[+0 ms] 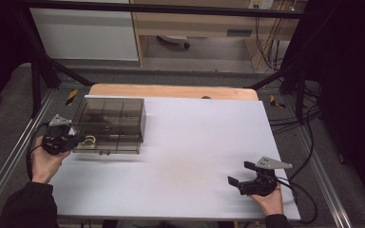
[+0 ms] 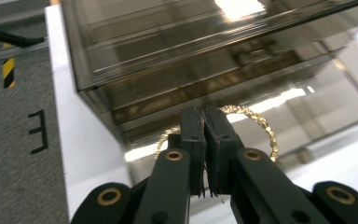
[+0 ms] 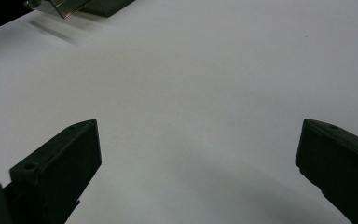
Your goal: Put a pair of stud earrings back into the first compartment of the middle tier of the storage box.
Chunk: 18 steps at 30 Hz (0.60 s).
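The left gripper [image 2: 204,140] sits at the near left corner of the smoky, see-through plastic organiser box [image 1: 110,123], its two black jaws pressed together on a twisted gold-coloured ring-shaped bracelet [image 2: 261,123]. The bracelet hangs right at the box's front edge, low against the near wall, and the high view shows a gold loop [image 1: 90,141] just beside the jaw tips. Whether it is going in or coming out, I cannot tell from here.

To do this step well, I judge the grip should stay firm but narrow: the chain is pinched on one thin stretch, so any tilt could let it swing against the box wall. The gripper should travel level and slowly, with the loop clear of the lid edge and the small latch at the front.

Over on the near right, the right gripper [image 1: 247,176] rests low over the white table sheet [image 1: 195,156], jaws spread wide, with bare surface between them and well apart from the box. It looks free to steady the box if it slides, which I think would help.

The count: one box, with several compartments visible through the lid; one bracelet for certain, though the high view hints at a second small loop beside it, too small to confirm; two grippers, one in each hand.
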Each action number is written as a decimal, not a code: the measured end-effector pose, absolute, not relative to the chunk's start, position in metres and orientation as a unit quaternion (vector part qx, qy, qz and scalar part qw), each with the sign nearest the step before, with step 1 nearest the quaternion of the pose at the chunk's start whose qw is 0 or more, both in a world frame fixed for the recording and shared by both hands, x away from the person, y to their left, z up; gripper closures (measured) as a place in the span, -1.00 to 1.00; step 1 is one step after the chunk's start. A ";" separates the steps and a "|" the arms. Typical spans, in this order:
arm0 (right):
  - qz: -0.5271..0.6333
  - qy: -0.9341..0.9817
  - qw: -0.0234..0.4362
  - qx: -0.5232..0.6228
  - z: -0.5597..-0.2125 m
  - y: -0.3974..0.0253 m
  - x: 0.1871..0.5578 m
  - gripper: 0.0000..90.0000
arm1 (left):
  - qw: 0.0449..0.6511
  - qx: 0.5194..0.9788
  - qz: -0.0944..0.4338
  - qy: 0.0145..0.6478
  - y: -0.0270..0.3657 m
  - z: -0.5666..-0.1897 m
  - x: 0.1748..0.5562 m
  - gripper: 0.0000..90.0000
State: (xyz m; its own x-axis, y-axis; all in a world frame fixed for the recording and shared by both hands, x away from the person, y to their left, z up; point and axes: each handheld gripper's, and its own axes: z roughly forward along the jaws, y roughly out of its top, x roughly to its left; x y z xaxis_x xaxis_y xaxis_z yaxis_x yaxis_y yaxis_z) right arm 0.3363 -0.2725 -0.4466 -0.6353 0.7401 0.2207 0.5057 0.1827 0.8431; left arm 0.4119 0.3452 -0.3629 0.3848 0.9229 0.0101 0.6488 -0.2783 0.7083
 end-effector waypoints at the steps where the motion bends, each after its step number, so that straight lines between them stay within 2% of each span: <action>1: 0.491 0.759 0.119 0.410 -0.447 -0.273 0.336 -0.98 | 0.314 0.768 0.218 0.513 0.347 -0.364 0.413 0.92; 14: 0.491 0.759 0.119 0.410 -0.446 -0.273 0.336 -0.99 | 0.284 0.764 0.222 0.535 0.354 -0.390 0.426 0.91; 18: 0.491 0.759 0.119 0.410 -0.446 -0.273 0.336 -0.99 | 0.291 0.760 0.224 0.536 0.353 -0.390 0.425 0.88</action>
